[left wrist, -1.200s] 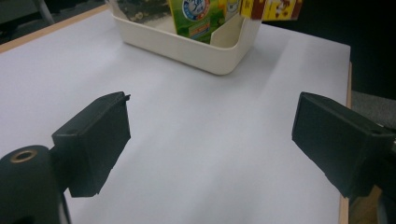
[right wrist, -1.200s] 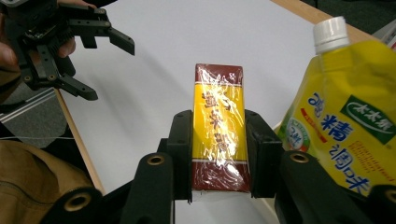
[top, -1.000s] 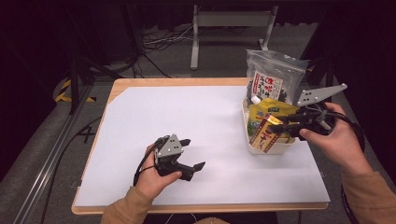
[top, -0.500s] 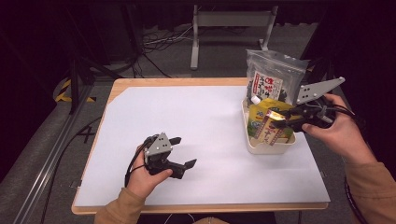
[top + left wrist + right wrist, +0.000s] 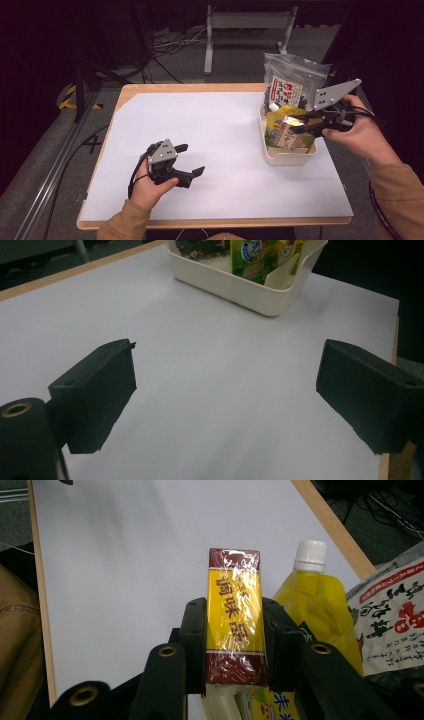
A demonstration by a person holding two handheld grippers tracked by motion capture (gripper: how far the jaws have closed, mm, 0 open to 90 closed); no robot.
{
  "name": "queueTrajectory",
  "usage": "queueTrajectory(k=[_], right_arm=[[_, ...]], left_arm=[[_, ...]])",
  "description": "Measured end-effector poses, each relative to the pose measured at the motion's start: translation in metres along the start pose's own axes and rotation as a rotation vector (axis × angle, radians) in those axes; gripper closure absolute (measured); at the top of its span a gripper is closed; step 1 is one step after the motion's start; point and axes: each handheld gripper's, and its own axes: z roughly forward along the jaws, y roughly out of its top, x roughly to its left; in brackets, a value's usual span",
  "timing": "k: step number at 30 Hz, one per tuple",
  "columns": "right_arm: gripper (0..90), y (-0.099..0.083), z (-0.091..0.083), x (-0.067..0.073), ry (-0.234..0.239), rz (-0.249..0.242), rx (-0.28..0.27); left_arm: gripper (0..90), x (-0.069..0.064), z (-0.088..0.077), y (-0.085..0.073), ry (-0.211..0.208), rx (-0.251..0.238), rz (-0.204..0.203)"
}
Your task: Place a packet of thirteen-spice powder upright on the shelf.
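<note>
The right tongs pinch a box, a slim rectangular carton wrapped in glossy, crinkled film, yellow in the middle with dark red bands at both ends. It is held above the bin at the right side of the desk, a cream plastic tub with rounded corners and smooth walls. In the bin stand a soft yellow pouch with a white ribbed screw cap, a green and yellow printed carton, and at the far end a clear crinkly bag of dark contents with a red and white label. The desk is a pale wood board covered by a matte white sheet. The left tongs hang spread over the bare sheet near the left, with nothing between their blocky black jaws.
</note>
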Motion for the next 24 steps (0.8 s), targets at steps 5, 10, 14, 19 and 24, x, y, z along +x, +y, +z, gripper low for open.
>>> queueTrajectory(k=[5,10,14,19,24], right_arm=[[67.8,-0.004,0.001,-0.009,0.029,-0.037,-0.007],[67.8,-0.007,0.003,-0.012,0.052,-0.052,-0.021],[67.8,-0.009,0.007,-0.015,0.065,-0.071,-0.014],[67.8,-0.011,0.013,-0.015,0.073,-0.098,-0.001],[67.8,-0.013,0.019,-0.015,0.094,-0.107,0.013]], left_arm=[[9.9,0.002,-0.001,0.0,0.011,0.016,0.0],[9.8,0.002,-0.002,-0.001,0.013,0.025,-0.009],[9.6,0.003,-0.004,-0.003,0.017,0.029,-0.013],[9.6,0.004,-0.005,-0.004,0.029,0.042,-0.011],[9.6,0.004,-0.004,-0.004,0.027,0.045,-0.011]])
